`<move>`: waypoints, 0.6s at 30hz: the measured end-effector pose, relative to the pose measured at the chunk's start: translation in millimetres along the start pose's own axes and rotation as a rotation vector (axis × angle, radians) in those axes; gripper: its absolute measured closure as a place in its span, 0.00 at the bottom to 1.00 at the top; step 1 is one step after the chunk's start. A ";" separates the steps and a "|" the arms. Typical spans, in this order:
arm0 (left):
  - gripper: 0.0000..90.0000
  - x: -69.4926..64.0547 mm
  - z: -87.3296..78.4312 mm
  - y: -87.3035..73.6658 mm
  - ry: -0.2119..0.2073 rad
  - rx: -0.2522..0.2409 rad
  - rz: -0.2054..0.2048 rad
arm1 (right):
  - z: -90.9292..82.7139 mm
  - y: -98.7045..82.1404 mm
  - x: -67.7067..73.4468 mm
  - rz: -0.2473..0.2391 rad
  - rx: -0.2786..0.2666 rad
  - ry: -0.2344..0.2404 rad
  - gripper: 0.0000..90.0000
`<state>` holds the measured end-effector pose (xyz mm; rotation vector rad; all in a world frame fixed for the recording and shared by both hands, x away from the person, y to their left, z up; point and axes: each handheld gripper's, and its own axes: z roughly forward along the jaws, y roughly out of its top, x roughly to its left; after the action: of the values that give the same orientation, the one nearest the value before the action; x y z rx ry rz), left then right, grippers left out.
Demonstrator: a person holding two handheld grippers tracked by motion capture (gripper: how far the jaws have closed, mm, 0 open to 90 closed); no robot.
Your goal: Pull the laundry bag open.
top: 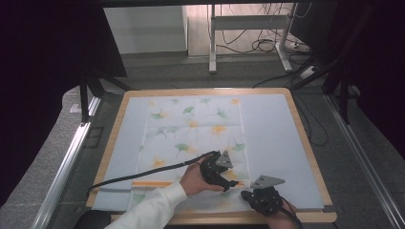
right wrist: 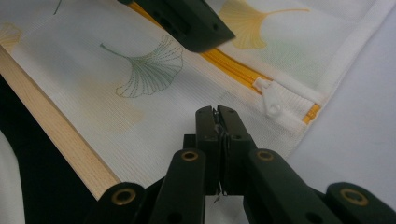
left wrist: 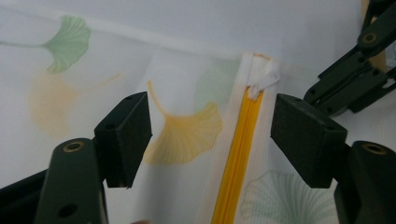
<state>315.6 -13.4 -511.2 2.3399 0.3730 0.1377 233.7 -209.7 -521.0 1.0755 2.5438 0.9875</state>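
A white mesh bag (top: 193, 138) printed with green and yellow leaves lies flat on the surface (top: 267, 91), its near edge along the near edge of the surface. A yellow zipper (left wrist: 238, 158) runs along that near side, and its white pull tab (right wrist: 272, 103) sits at the end toward the near right corner.

The left tool (left wrist: 212, 140) hangs over that zipper end with its jaws spread wide; the yellow teeth and the tab lie in the gap between them, and neither pad touches the cloth. The right tool (right wrist: 218, 122) rests low just beside the tab, on the mesh close to the bag's right edge, with its jaws pressed together. A thin sliver of something shows between its tips, but I cannot tell whether any cloth is caught there.

The step in hand looks like lining up on the pull tab in order to work the zipper. The left tool seems to be the one meant to take it, with the right tool steadying the corner of the bag. The next move would call for lowering the left tool so its pads bracket the small tab, not the teeth, then closing on it. The tab is flat and lies against the mesh, so a shallow angle and a careful pinch would help to avoid gathering cloth with it.
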 end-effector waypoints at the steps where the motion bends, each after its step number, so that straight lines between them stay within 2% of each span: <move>1: 0.32 0.2 0.8 1.1 -0.001 0.002 0.001 | -0.2 0.0 0.3 0.001 0.002 0.000 0.97; 2: 0.32 0.1 3.5 3.2 -0.009 -0.006 -0.018 | -0.4 -0.1 1.0 0.003 0.004 0.003 0.97; 5: 0.32 0.5 5.5 5.3 -0.019 -0.010 -0.024 | -0.8 -0.3 1.7 -0.001 0.007 0.012 0.97; 6: 0.32 1.5 6.6 6.0 -0.035 -0.018 -0.043 | -1.0 -0.5 2.7 -0.005 0.007 0.015 0.97; 18: 0.34 4.7 14.1 5.9 -0.053 -0.009 -0.043 | -1.5 -1.3 3.4 0.004 0.008 0.015 0.97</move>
<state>324.3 -25.4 -517.3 2.3198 0.3954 0.0561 229.9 -208.8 -520.5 1.0798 2.5603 0.9913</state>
